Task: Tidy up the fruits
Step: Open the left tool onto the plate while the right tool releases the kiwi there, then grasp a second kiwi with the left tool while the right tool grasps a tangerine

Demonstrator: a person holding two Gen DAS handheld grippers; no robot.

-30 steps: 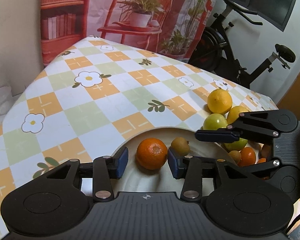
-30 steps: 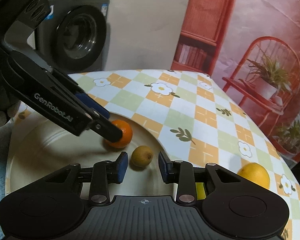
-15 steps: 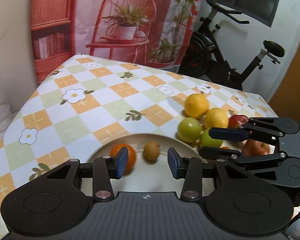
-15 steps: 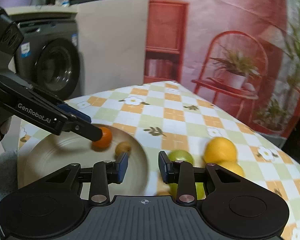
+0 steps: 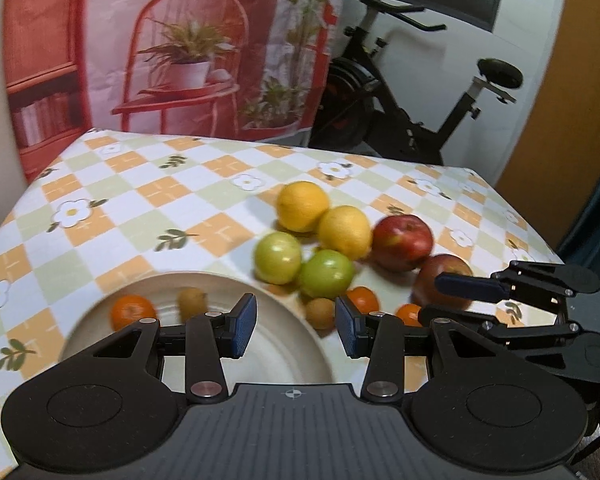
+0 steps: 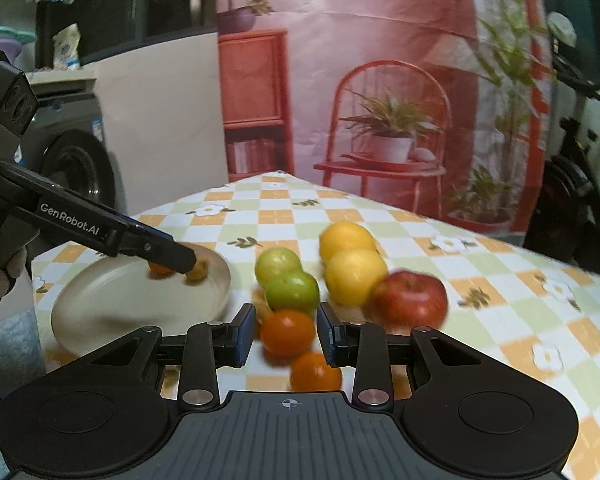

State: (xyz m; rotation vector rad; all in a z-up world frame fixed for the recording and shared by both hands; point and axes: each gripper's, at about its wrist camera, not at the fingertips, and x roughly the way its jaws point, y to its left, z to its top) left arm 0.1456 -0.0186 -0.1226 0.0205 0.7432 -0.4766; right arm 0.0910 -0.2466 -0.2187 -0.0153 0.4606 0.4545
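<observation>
Checked tablecloth [image 5: 148,216] carried a cream plate [image 5: 288,364] already holding a tangerine [image 5: 133,312] and a kiwi [image 5: 192,298]; loose fruit pile sat at its 2 o'clock. Left gripper [image 5: 295,326] stood parted, empty. Right gripper [image 6: 286,330] hovered narrowly parted, nothing pinched, over an orange tangerine [image 6: 287,332]. Best approach, I judged: widen, centre on it, then close gently

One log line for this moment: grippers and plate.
left gripper: open, empty | right gripper: open, empty, over loose mandarins | plate: mandarin, kiwi | other fruit: on tablecloth
</observation>
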